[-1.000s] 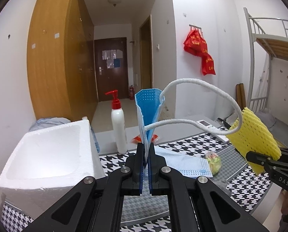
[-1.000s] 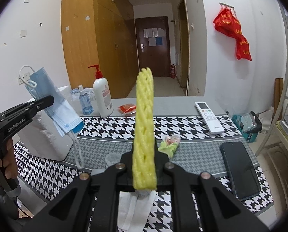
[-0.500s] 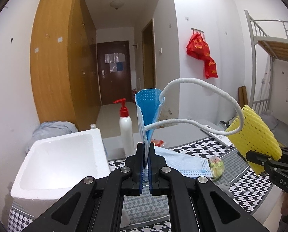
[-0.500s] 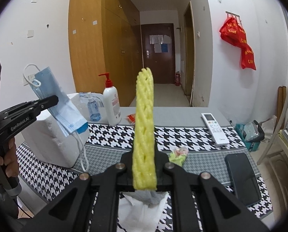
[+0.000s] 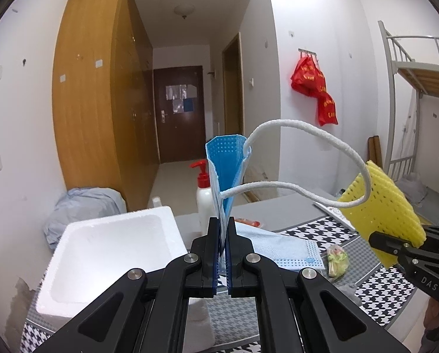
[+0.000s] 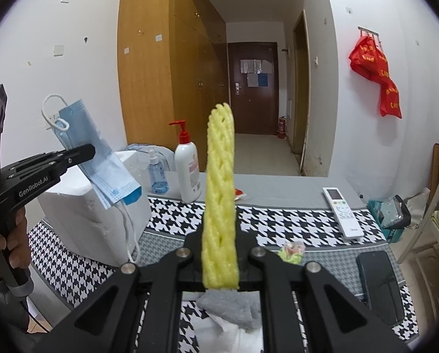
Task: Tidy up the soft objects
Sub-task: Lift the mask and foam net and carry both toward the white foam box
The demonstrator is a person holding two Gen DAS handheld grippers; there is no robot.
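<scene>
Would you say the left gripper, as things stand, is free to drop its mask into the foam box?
Probably yes: the left gripper, shut on the mask, is just beside the open foam box, nothing between.

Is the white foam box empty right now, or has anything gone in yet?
Empty as far as visible. The left wrist view looks into the white foam box and shows only bare white interior; the near inner wall is hidden behind the left gripper.

The white foam box (image 5: 107, 253) opens freely upward, while the pump bottle (image 6: 187, 173) stands just behind it.
</scene>
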